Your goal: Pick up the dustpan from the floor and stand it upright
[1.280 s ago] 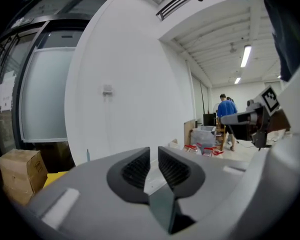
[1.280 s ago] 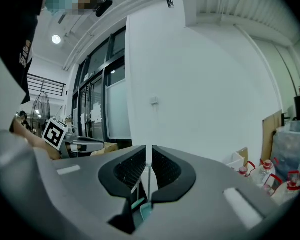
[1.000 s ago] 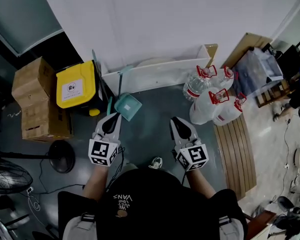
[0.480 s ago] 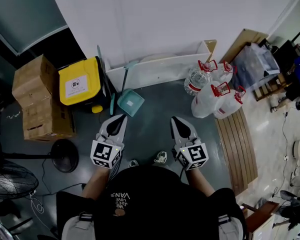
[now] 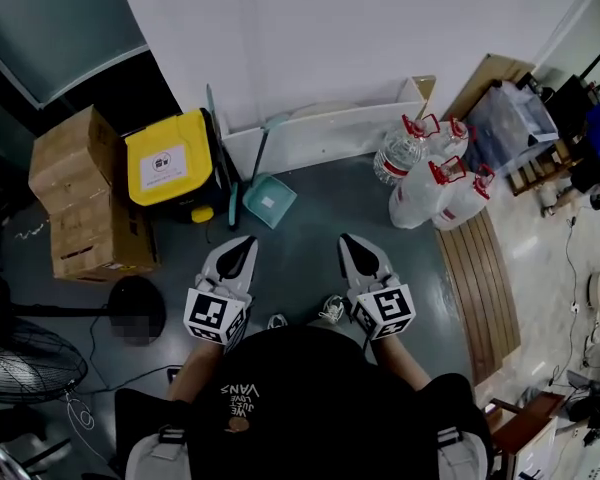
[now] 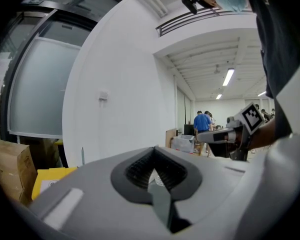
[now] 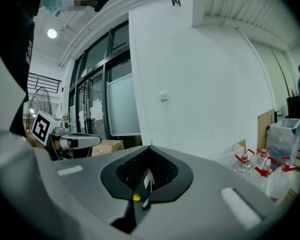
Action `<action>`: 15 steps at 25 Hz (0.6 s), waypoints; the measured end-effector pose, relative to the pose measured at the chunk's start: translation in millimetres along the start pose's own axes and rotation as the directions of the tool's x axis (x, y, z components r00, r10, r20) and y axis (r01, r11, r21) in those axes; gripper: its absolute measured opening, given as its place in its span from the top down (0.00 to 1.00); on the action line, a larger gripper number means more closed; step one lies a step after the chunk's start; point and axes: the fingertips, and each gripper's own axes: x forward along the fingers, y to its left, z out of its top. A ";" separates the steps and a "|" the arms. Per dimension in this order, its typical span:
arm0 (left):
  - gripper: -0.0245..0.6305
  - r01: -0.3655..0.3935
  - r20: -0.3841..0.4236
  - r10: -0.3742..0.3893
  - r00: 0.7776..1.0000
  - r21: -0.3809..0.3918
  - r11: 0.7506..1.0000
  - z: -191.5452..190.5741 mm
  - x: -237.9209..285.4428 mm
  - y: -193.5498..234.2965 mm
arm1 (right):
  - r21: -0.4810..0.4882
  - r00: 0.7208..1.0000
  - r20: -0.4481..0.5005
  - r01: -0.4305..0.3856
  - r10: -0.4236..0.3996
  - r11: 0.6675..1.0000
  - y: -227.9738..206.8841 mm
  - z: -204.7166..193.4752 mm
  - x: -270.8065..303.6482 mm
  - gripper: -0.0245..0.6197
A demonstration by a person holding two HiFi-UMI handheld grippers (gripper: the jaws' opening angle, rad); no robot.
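The teal dustpan [image 5: 268, 202] stands on the grey floor with its pan down. Its handle [image 5: 260, 153] leans up against the long white box [image 5: 320, 133] by the wall. My left gripper [image 5: 244, 244] is a little short of the pan and apart from it, jaws shut on nothing. My right gripper [image 5: 351, 242] is level with it farther right, also shut and empty. In the left gripper view the jaws [image 6: 154, 151] meet at the tip, with the right gripper [image 6: 225, 134] beside them. The right gripper view shows its closed jaws [image 7: 149, 149] and the left gripper [image 7: 75, 140].
A yellow bin [image 5: 168, 163] and stacked cardboard boxes [image 5: 80, 193] stand at the left, with a thin teal stick [image 5: 231, 203] beside the bin. Several water jugs [image 5: 435, 183] and a wooden slat board [image 5: 480, 278] are on the right. A fan [image 5: 25, 363] is at the lower left.
Both grippers have drawn back from the dustpan toward the person, so the gap between the left jaws and the pan has grown. The dustpan keeps its place against the white box.
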 end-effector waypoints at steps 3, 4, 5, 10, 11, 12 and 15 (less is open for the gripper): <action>0.88 0.003 -0.005 -0.003 1.000 -0.007 1.000 -4.1 -12.8 3.1 | -0.010 1.000 -0.005 -0.004 0.004 1.000 11.0 -5.7 0.7 0.96; 0.88 0.004 -0.012 -0.004 1.000 -0.010 1.000 -6.3 -17.1 4.5 | -0.012 1.000 -0.007 -0.005 0.005 1.000 14.8 -7.8 1.2 0.96; 0.88 0.003 -0.016 -0.003 1.000 -0.012 1.000 -7.9 -21.2 6.3 | -0.012 1.000 -0.010 -0.007 0.007 1.000 18.7 -9.6 1.9 0.96; 0.88 -0.004 -0.028 0.003 1.000 -0.007 1.000 -13.1 -37.6 13.8 | -0.021 1.000 -0.025 -0.014 0.014 1.000 36.8 -15.3 5.3 0.96; 0.89 -0.003 -0.030 0.003 1.000 -0.005 1.000 -14.3 -40.2 15.0 | -0.024 1.000 -0.028 -0.014 0.013 1.000 40.0 -16.4 6.0 0.96; 0.88 -0.002 -0.029 0.002 1.000 -0.003 1.000 -14.8 -42.5 16.0 | -0.025 0.999 -0.029 -0.014 0.013 1.000 43.0 -17.4 6.6 0.96; 0.88 0.005 -0.007 -0.005 1.000 0.005 1.000 -10.3 -46.9 17.5 | -0.025 0.999 -0.033 -0.013 0.013 1.000 49.6 -20.6 7.9 0.96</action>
